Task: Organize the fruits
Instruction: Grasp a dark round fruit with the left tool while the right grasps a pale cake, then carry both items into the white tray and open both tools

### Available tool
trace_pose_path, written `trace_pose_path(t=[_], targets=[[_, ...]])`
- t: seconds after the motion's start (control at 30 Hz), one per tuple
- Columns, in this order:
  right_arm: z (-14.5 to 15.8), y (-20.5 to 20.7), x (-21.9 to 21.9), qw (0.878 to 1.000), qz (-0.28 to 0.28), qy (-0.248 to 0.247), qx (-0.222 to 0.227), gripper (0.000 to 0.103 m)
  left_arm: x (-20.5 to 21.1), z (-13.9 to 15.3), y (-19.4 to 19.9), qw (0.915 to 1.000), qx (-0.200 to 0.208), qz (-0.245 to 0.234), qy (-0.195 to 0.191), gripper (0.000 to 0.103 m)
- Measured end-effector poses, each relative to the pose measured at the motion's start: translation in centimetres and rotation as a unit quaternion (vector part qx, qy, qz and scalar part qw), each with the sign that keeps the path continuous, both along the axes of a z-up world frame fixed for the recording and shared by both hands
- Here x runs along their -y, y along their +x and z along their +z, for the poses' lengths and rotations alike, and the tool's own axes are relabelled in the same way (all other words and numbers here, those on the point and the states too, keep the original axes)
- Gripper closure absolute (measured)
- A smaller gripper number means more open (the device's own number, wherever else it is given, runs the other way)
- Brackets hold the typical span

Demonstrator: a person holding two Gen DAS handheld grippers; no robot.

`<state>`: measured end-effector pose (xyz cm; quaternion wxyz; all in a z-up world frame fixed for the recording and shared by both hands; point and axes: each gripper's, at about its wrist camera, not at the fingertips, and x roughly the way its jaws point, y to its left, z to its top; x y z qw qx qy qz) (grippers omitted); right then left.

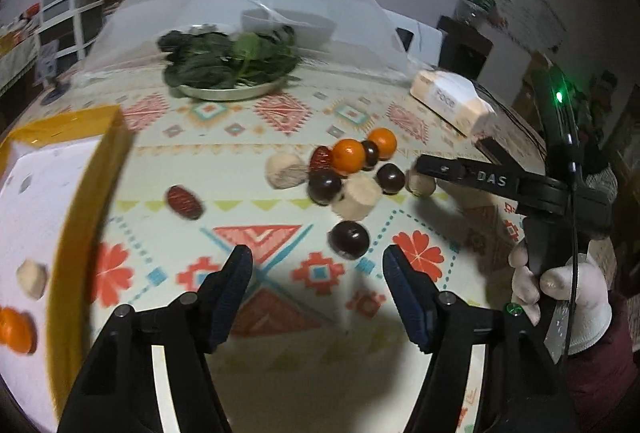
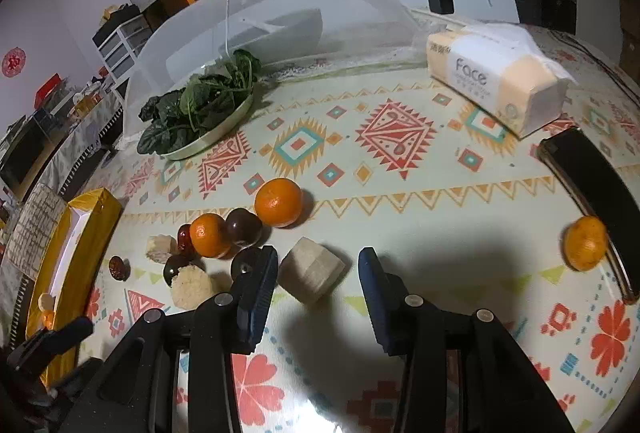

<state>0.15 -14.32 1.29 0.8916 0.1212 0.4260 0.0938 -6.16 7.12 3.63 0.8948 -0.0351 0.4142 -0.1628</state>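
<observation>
A pile of fruit lies mid-table: two oranges (image 1: 349,153), dark round fruits (image 1: 324,186), red dates (image 1: 184,202) and beige chunks (image 1: 356,198). My left gripper (image 1: 318,267) is open and empty, just short of one dark fruit (image 1: 349,239). A yellow box (image 1: 80,217) at the left holds an orange (image 1: 14,329) and a beige piece (image 1: 32,278). My right gripper (image 2: 318,257) is open low over the table. A beige chunk (image 2: 312,270) rests on the cloth between its pads, with a gap on the right side. Another orange (image 2: 586,243) lies far right.
A metal plate of leafy greens (image 1: 228,67) and a white mesh food cover (image 1: 256,1) stand behind the pile. A tissue pack (image 2: 496,81) lies at the back right and a black case (image 2: 592,201) at the right edge. A gloved hand (image 1: 560,285) holds the right gripper.
</observation>
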Motion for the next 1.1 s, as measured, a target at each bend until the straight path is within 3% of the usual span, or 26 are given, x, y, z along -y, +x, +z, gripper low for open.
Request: trace_pose_path(t=[0.3, 0.4, 0.53, 0.73, 0.9, 1.1], targets=[[-0.5, 0.5, -0.4, 1.0, 0.013, 0.013, 0.0, 0.058, 3.2, -2.2, 3.4, 0.9991, -0.028, -0.026, 0.019, 0.037], [-0.7, 0.6, -0.4, 1.0, 0.019, 0.022, -0.002, 0.058, 4.1, -2.8, 3.9, 0.9985, -0.034, -0.036, 0.023, 0.047], [-0.9, 0.6, -0.4, 0.999, 0.02, 0.029, -0.002, 0.058, 4.7, -2.8, 4.2, 0.9984, -0.026, -0.035, 0.037, 0.076], [-0.8, 0.3, -0.6, 0.999, 0.024, 0.03, 0.004, 0.068, 3.9, -2.6, 3.7, 0.9989, -0.022, -0.025, 0.033, 0.078], [-0.4, -0.2, -0.5, 0.999, 0.016, 0.031, 0.014, 0.07, 2.8, -1.8, 2.6, 0.9996, -0.015, -0.014, 0.022, 0.078], [2.2, -1.9, -1.0, 0.998, 0.012, 0.029, 0.045, 0.074, 0.0, -0.1, 1.1, 0.9999, 0.001, 0.012, -0.003, 0.078]])
